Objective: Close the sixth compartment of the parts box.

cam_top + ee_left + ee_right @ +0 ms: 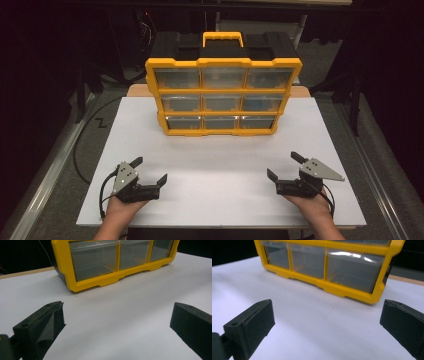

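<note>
Two hand-held grippers rest near the front edge of a white tabletop (220,170), with bare board between them. At left, the left gripper (150,172) sits in the person's left hand (117,210), jaws spread wide and holding nothing. In the centre, farther back and well apart from both grippers, stands a yellow drawer organizer (223,95) with nine clear drawers in three rows, upright, its handle (222,37) on top. Nothing lies between either gripper and the organizer's front. At right, the right gripper (285,167), in the right hand (312,205), likewise has its jaws fully apart and empty. A black cable (80,145) curves over the floor left of the table.
</note>
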A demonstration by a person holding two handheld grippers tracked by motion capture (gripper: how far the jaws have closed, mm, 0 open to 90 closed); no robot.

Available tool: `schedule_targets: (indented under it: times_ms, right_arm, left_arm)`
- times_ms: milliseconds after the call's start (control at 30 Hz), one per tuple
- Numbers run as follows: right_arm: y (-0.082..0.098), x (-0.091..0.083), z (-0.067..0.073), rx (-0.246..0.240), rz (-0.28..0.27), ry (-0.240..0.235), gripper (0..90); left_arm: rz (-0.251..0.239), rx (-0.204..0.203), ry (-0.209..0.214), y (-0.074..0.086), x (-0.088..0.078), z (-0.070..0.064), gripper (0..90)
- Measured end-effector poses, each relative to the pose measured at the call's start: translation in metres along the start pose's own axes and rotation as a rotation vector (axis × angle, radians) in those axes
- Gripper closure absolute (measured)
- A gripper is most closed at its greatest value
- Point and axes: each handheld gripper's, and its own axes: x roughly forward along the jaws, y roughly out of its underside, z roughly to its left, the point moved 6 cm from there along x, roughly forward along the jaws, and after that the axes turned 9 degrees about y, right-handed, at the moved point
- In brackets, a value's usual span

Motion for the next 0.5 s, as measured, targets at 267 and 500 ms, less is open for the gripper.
schedule_targets:
  times_ms: [267,500]
  right_arm:
    - [0.0063,-0.0042,-0.0082,0.006,-0.009,0.025,0.9]
    - [0.0073,-0.0026,-0.0063,-0.008,-0.007,0.031,0.9]
  left_arm:
    - [0.021,0.012,0.005,0.0013,0.0012,-0.0032,0.3]
    - [0.017,0.004,0.006,0.0016,-0.0004,-0.0036,0.3]
